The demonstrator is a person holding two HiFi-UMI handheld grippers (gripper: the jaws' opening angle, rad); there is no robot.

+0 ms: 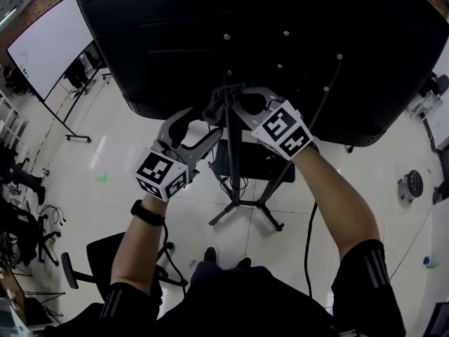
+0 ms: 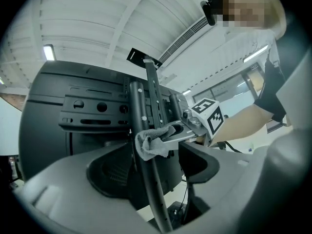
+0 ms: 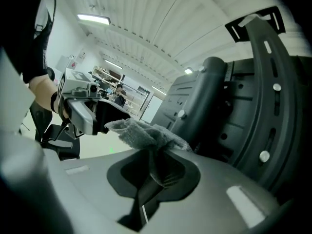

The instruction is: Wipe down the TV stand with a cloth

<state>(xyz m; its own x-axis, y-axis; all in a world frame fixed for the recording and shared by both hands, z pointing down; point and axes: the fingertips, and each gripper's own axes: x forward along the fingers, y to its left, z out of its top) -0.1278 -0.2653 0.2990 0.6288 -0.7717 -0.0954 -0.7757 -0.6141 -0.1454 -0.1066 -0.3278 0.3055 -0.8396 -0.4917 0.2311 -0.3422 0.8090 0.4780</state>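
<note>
The right gripper (image 1: 237,104) is clamped on a crumpled grey cloth (image 3: 146,133), whose bunched end sticks out past the jaw tips and presses against the black metal upright of the TV stand (image 1: 235,160). The upright runs just in front of this gripper and rises to the mounting bracket on the back of the large black television (image 1: 280,20).

Just to the right gripper's left, the left gripper (image 1: 200,126) has its jaws spread apart and grasps nothing. In the left gripper view the upright passes across the gap between the two jaws, and whether either jaw touches it cannot be told. The cloth sits beyond the left jaws, a little above them on the same upright.

Below both grippers the upright drops to splayed black legs (image 1: 245,213) on a glossy white floor (image 1: 351,181). A black cable (image 1: 309,223) hangs down under the right gripper. Well off to the left gripper's side stand a white board on a wheeled frame (image 1: 49,44) and a black office chair (image 1: 105,248), with a small green mark (image 1: 103,177) on the floor between them. Above the grippers, a white ribbed ceiling (image 2: 97,18) carries strip lights (image 2: 48,52).
</note>
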